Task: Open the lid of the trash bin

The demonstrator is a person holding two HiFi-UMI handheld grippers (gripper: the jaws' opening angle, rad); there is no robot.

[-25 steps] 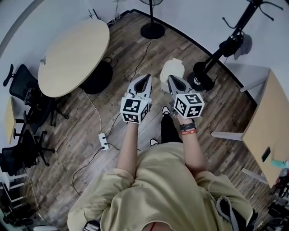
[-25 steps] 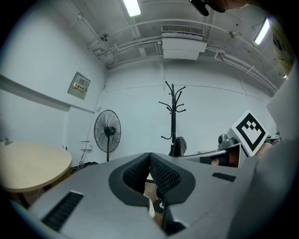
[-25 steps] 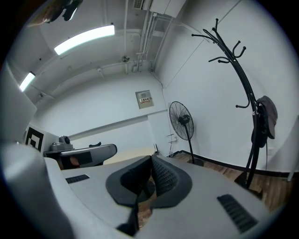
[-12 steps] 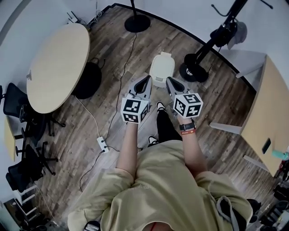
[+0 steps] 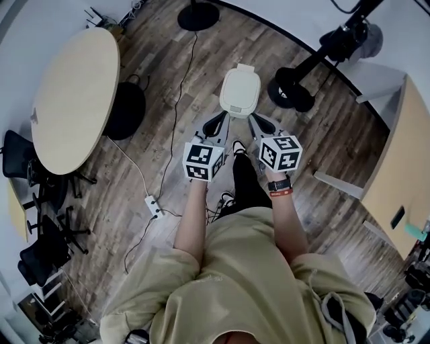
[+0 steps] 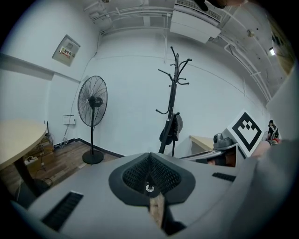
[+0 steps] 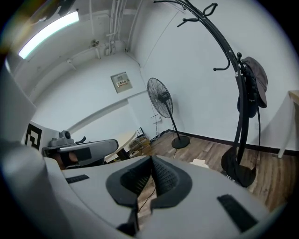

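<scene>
The white trash bin stands on the wooden floor with its lid down, straight ahead of me. My left gripper and right gripper are held side by side just short of the bin's near edge, above it and apart from it. Both are shut with nothing between the jaws. In the left gripper view the left gripper points at the far wall and the bin is hidden below it. A corner of the white bin peeks over the right gripper in the right gripper view.
A coat stand base sits right of the bin and a fan base behind it. A round table fills the left side, with office chairs beyond. A power strip and cable lie on the floor. A desk stands at right.
I have moved forward: the bin has come nearer and now sits just ahead of both gripper tips. Both grippers stay shut and side by side.
</scene>
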